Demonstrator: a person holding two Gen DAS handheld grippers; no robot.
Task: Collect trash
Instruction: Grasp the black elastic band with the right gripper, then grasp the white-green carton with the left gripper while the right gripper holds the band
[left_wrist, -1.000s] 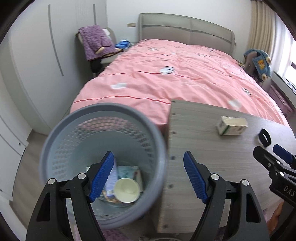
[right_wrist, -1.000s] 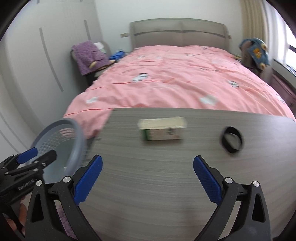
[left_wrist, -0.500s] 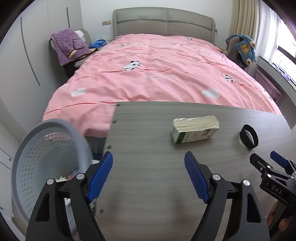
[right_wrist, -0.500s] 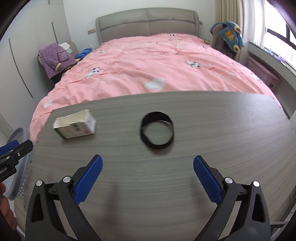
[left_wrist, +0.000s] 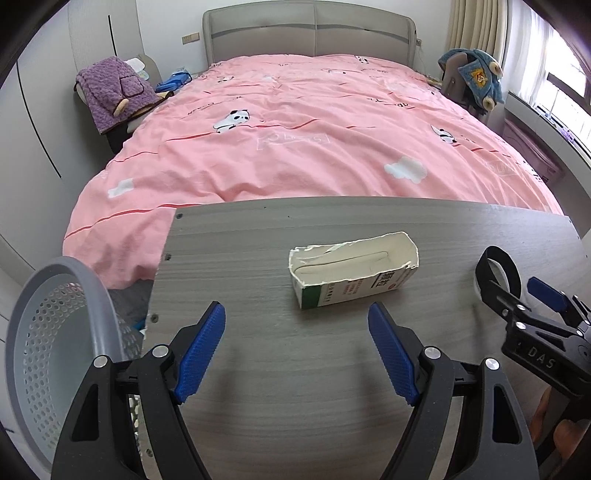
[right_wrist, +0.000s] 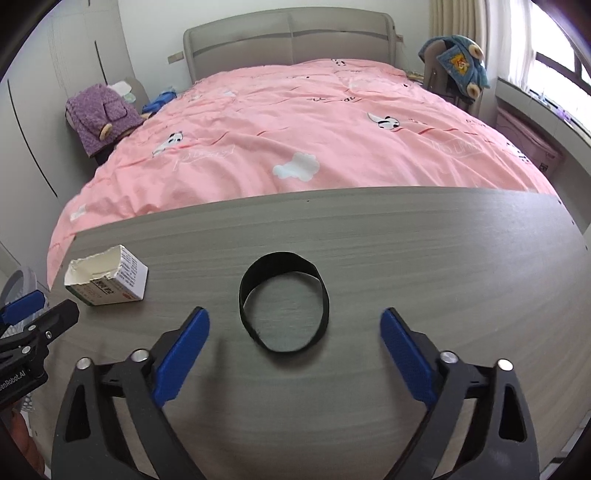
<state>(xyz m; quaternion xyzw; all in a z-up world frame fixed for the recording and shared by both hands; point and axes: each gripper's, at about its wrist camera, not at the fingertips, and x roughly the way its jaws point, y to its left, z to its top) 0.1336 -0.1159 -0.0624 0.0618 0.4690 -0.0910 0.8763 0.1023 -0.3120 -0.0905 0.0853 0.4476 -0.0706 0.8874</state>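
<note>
Grey table (left_wrist: 332, 369) now fills both views; a second ago my left view looked down into the bin (left_wrist: 48, 332), which has slid to the lower left edge. So I judge I'm swinging back for the next pickups. One torn box (left_wrist: 351, 277) lies mid-frame ahead of my left gripper (left_wrist: 295, 350), whose jaws stand wide, holding nothing. One black band (right_wrist: 283, 301) lies just ahead of my right gripper (right_wrist: 293, 354); its jaws are closing, the band not yet between them. Count: one box, one band, one bin, two grippers. Behind, at top, one pink bed (right_wrist: 314, 129).
</note>
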